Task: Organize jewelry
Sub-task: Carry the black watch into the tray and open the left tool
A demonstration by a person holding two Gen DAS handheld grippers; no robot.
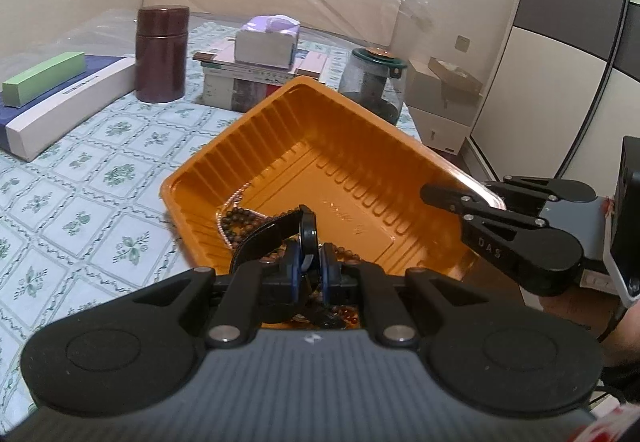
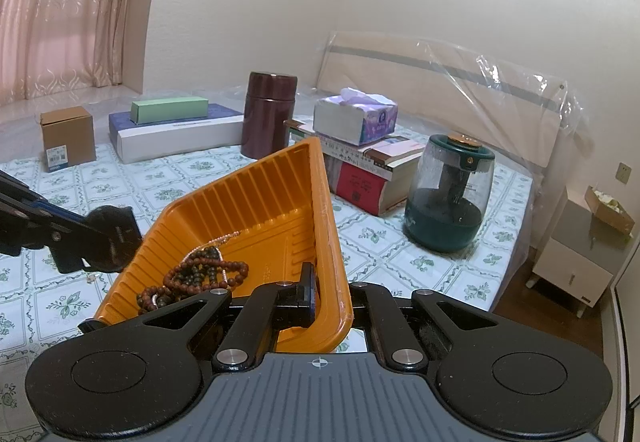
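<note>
On one orange tray (image 2: 256,198): several bead strings (image 2: 200,274).

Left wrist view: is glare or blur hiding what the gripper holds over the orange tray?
Left wrist view: sharp, evenly lit, no glare; the left gripper pinches a black watch over the ribbed orange plastic tray; straight edges bow near the frame's borders. Right wrist view: equally clear; brown bead strings sharp, clear plastic sheeting shows mild sheen.

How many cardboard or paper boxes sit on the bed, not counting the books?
4: a brown carton far left, a green box lying on a long white-and-blue box, and a tissue box atop the books. Others may be hidden.
</note>
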